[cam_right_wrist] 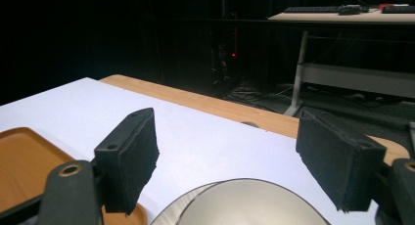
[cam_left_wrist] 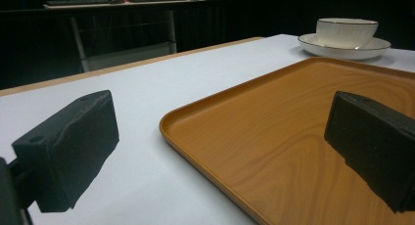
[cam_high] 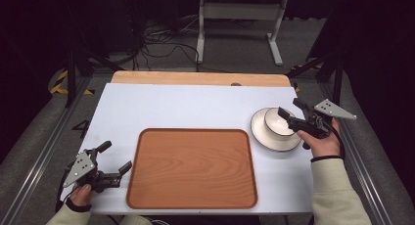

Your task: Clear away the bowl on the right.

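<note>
White, smooth and flat, covering one desk [cam_high: 195,105], with a bare wooden strip showing along the far edge. Lying near the middle: one tray [cam_high: 192,168], wood-grained, orange-brown, rectangular with rounded corners and a low raised rim. Sitting to the right of the tray, just beside it: one saucer [cam_high: 264,137], round, glossy, white with a thin dark rim. Standing on that saucer: one bowl [cam_high: 277,122], round, glossy white, faintly ribbed on its outer wall, dark line at the lip. Hovering at the bowl's right side: the right claw [cam_high: 288,113], released, black foam-padded jaws spread wide over the bowl's rim, pressing on nothing. Resting at the near left corner of the desk, well apart from the bowl: the left claw [cam_high: 115,158], also released, blocky black pads standing wide apart, gripping nothing.
</note>
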`<state>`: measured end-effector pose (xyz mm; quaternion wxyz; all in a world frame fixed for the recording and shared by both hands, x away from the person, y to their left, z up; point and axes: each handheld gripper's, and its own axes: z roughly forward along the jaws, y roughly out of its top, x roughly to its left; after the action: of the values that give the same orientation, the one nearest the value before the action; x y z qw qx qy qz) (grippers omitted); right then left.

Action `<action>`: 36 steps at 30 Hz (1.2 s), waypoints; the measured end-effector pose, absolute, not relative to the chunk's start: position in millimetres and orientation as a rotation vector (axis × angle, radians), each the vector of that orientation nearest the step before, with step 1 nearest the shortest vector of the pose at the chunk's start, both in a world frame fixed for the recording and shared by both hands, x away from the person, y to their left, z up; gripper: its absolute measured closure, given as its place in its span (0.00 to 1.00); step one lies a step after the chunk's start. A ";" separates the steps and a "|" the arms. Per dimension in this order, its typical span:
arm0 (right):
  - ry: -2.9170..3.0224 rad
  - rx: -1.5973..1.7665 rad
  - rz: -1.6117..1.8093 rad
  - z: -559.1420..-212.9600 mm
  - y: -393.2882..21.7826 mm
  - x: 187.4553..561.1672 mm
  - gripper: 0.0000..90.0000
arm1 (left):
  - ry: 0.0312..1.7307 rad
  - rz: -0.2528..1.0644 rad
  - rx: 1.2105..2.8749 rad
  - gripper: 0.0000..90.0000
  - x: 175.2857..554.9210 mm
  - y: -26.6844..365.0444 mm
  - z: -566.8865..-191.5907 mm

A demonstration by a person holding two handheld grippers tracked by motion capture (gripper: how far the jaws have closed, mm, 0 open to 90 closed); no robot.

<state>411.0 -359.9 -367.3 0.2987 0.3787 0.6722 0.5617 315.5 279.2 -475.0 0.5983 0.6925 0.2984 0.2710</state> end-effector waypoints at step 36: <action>2.034 1.397 0.911 -385.4 -372.5 449.3 0.54 | 0.691 0.631 1.606 0.00 315.4 279.4 -475.0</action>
<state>449.3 -372.5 -385.4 0.2529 0.5138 0.7482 0.3350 315.4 279.4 -475.0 0.5982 0.6924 0.2979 0.2720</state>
